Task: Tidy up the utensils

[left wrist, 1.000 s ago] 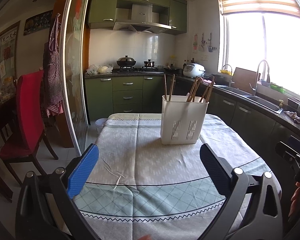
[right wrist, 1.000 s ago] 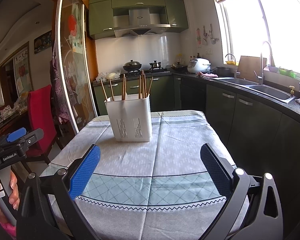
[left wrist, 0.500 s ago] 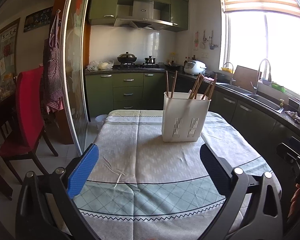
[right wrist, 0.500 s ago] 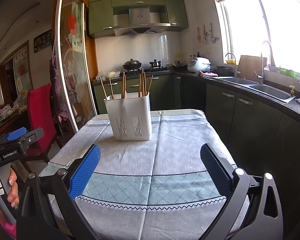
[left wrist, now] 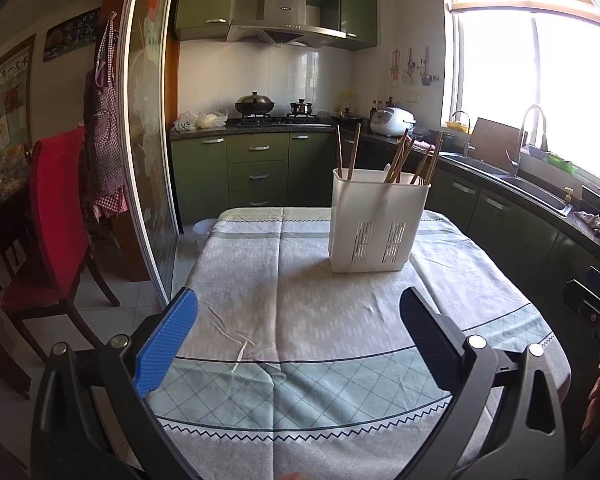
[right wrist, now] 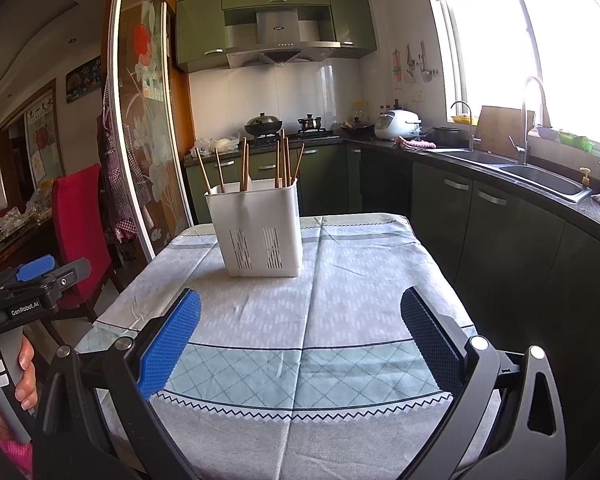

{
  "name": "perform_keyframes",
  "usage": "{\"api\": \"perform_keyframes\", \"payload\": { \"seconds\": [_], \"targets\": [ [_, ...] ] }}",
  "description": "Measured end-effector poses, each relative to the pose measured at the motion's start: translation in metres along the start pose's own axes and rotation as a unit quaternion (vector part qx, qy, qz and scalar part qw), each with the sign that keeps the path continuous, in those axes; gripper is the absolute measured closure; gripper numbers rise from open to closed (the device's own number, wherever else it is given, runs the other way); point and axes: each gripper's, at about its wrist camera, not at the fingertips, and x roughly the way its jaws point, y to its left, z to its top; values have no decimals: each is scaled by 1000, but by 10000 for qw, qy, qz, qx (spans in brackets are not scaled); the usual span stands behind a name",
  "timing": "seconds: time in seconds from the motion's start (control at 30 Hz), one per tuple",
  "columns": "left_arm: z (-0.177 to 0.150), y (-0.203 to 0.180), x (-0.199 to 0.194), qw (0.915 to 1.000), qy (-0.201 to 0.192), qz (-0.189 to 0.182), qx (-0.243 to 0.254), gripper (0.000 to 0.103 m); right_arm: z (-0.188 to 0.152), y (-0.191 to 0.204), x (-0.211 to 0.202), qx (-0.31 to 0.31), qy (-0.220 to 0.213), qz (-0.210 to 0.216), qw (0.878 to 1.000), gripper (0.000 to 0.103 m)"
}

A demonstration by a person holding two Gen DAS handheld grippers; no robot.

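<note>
A white slotted utensil holder stands upright toward the far end of the cloth-covered table. Several wooden chopsticks stick up out of it. My left gripper hovers open over the near half of the table, well short of the holder, with nothing between its fingers. Open and empty as well, my right gripper hangs above the table's near edge. The left gripper's body, held by a hand, shows at the left of the right wrist view.
A red chair and a glass sliding door stand left of the table. Green cabinets, a stove with pots and a rice cooker line the back. A counter with a sink runs along the right.
Both grippers have drifted slightly; the holder sits a little lower and further right in the left wrist view. Both stay open and empty.
</note>
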Motion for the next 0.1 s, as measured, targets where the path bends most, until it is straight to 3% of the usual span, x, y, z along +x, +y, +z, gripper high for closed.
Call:
{"api": "perform_keyframes", "payload": {
  "seconds": [0.1],
  "targets": [
    [0,0,15,9998,137,110,94,7,0,-2,12,-40,104,-16,9999,5]
  ]
}}
